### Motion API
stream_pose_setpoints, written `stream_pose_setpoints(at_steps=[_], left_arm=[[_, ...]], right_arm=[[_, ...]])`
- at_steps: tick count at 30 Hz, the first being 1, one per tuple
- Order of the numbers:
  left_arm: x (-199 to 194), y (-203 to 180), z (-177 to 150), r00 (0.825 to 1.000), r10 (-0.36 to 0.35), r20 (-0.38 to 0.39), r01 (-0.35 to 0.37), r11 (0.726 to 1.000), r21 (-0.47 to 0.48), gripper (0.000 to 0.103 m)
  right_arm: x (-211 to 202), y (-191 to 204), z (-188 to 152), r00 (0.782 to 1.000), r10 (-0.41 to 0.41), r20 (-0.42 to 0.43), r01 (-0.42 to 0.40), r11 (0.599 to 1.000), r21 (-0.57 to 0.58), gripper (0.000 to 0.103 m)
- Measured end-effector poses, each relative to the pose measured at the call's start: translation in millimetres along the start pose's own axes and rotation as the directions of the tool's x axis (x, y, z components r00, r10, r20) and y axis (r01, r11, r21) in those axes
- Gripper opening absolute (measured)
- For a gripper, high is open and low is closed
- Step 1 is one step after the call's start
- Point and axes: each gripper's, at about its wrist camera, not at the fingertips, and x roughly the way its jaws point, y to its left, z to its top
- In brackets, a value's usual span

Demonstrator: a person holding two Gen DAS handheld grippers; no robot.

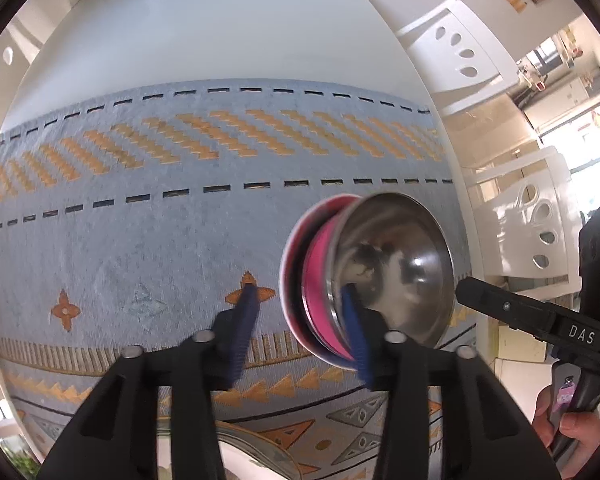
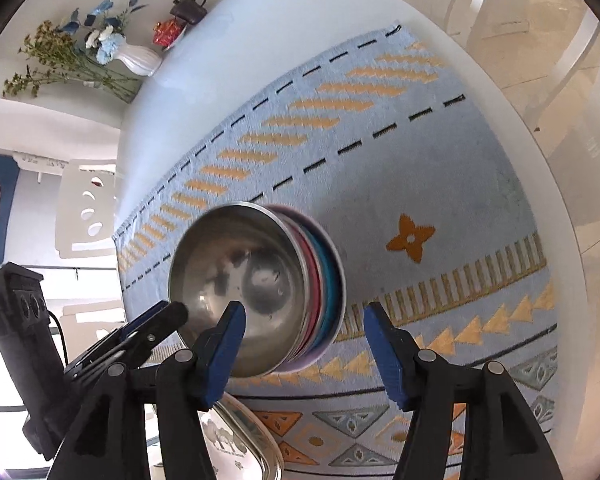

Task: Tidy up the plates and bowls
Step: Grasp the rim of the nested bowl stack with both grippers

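I have the stack (image 2: 256, 296) assembled, steel bowl (image 1: 396, 268) on top. Both claws, left (image 1: 300, 332) and right (image 2: 304, 348), gape wide, holding nothing. Next: grip and shift it.

One steel bowl (image 2: 240, 288), perhaps three colored plates (image 2: 324, 284) stacked beneath at three o'clock, one metal tray (image 2: 252, 444), one vase (image 2: 140, 58).
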Motion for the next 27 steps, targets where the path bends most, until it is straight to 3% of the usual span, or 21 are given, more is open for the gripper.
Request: stream_pose_setpoints(at_steps=[10,23,27], left_arm=[[20,0,3,0.997,-0.065,-0.045,0.064,0.998,-0.017,0.048],[57,-4,11,0.993,-0.059,-0.101,0.059,0.998,-0.012,0.048],[62,-5,9,0.991,-0.073,-0.115,0.073,0.997,-0.001,0.046]], right_arm=[[25,-5,6,0.998,0.029,-0.06,-0.028,0.999,0.022,0.06],[59,-13,21,0.993,0.057,-0.099,-0.053,0.997,0.051,0.06],[68,-16,22,0.983,0.125,-0.134,-0.118,0.991,0.059,0.06]])
